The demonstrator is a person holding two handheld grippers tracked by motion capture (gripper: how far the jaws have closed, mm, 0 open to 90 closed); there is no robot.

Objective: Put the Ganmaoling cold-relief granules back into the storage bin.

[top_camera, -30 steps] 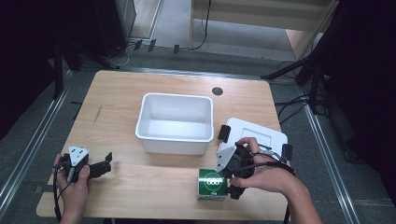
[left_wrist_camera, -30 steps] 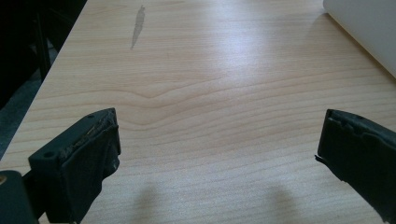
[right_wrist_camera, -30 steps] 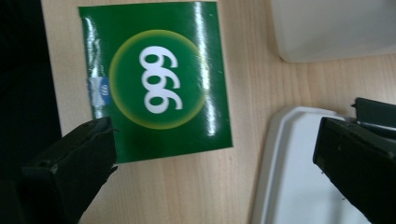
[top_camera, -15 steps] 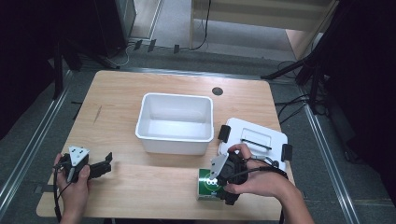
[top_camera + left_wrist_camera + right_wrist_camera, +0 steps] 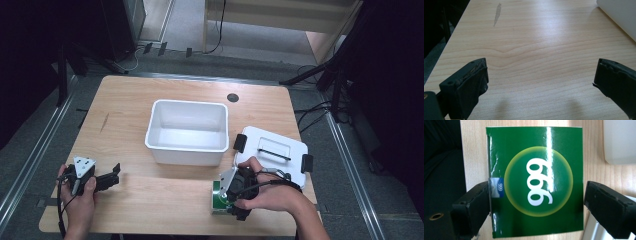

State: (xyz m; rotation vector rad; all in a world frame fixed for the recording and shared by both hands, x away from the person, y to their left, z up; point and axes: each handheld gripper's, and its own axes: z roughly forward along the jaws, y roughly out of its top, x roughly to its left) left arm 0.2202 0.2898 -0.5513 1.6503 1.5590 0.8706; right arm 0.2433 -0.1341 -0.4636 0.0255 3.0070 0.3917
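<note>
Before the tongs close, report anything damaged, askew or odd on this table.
Minor things only. The green box has a creased, slightly lifted edge beside the blue label. The table bears a grey streak near its far left. The lid lies off the empty white bin, beside it.

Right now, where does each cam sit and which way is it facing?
High view: fixed above the person's edge, looking forward and down on the table, white bin and white lid; both forearms enter from below.
Left gripper view: rides the left gripper, looking along bare tabletop; both black fingers wide apart.
Right gripper view: rides the right gripper, facing down on the green box, a finger on each side.
Shared: the green box also shows in the high view.
</note>
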